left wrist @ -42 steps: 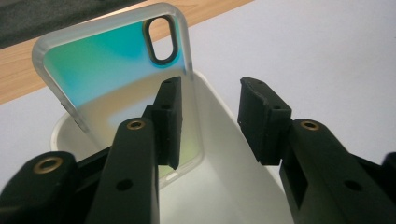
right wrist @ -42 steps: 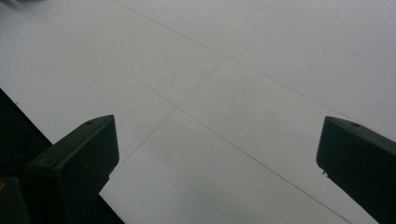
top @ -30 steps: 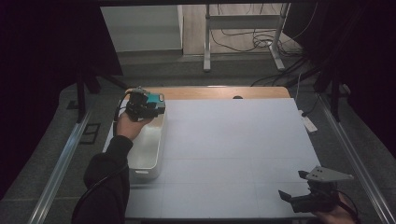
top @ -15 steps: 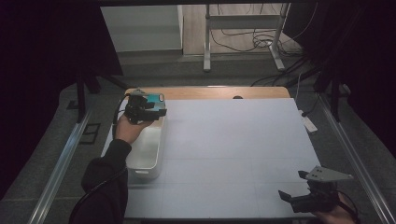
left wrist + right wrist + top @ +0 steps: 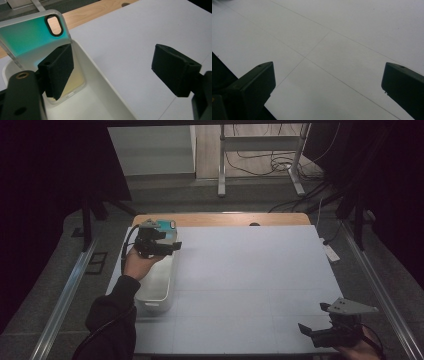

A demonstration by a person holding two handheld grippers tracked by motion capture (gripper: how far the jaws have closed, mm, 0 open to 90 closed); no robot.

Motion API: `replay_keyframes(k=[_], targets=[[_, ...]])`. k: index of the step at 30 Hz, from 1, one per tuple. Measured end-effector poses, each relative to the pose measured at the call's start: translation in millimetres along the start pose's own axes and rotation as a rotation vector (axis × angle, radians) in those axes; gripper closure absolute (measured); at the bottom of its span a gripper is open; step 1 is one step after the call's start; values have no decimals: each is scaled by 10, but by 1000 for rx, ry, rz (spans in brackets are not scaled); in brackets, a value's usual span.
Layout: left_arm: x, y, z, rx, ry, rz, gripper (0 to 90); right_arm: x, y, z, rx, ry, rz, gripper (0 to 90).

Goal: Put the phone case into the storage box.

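Note:
A translucent phone case (image 5: 30, 32), teal fading to yellow, stands on end inside the white bin (image 5: 100, 75), leaning on its far wall. My left gripper (image 5: 112, 57) hovers over that bin with its jaws wide apart; they have just been opening, and nothing is between the pads. The case lies behind the left jaw, apart from it. From above, the left gripper (image 5: 167, 246) is over the far end of the bin (image 5: 157, 302), with the case (image 5: 167, 225) just beyond it. My right gripper (image 5: 307, 332) is open near the table's front right corner; between the jaws of this right gripper (image 5: 327, 72) is bare white table.
A white sheet (image 5: 250, 275) covers the table, with a wooden strip (image 5: 225, 219) at its far edge. Metal rails (image 5: 65, 295) run along both sides. Beyond the table stand a metal frame (image 5: 220, 165) and floor cables (image 5: 270, 162).
The left gripper's jaws have spread and the hand has drawn back a little toward the person, leaving the phone case standing in the bin. The right gripper has stayed put.

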State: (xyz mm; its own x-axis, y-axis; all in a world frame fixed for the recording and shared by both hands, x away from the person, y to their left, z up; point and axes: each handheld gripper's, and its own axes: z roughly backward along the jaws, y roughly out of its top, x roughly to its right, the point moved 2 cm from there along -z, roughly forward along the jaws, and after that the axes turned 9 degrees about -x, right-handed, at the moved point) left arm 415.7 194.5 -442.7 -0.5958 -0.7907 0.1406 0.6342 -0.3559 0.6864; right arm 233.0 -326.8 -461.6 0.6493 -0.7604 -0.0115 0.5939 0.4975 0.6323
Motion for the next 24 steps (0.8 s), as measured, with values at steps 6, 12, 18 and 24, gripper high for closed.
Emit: replay_keyframes(k=[6, 12, 18, 24], targets=[[72, -26, 49, 16, -11, -7, 136, 3, 0, 2, 0, -8, -6, 0], [122, -74, 61, 15, -12, -17, 101, 5, 0, -1, -3, -19, -13, 0], [189, -132, 102, 26, -10, -28, 75, 10, 2, -8, -10, -40, -28, 0], [252, -189, 147, 37, -8, -42, 60, 21, 4, -16, -15, -68, -48, 0]])
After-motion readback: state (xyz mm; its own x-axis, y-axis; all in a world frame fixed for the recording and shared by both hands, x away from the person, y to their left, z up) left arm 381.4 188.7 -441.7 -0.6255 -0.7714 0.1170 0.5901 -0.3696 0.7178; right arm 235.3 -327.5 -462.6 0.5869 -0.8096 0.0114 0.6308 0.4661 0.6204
